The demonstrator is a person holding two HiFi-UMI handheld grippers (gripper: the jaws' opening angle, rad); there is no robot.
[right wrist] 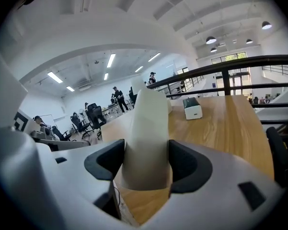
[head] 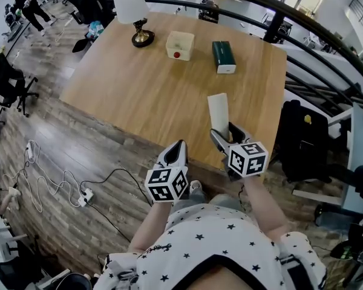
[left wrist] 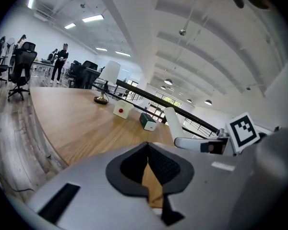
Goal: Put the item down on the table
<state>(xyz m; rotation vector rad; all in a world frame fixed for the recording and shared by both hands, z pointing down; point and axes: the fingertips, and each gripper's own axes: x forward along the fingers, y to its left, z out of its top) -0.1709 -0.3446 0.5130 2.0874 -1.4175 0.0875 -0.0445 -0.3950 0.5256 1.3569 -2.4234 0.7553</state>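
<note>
Three things stand on the table (head: 139, 95): one lamp (head: 136, 17), one cream box (head: 179, 45), one green box (head: 224, 57). The right tongs (head: 225, 135) grip one pale item (head: 218, 110); the left tongs (head: 180, 146) are pressed together.
</note>
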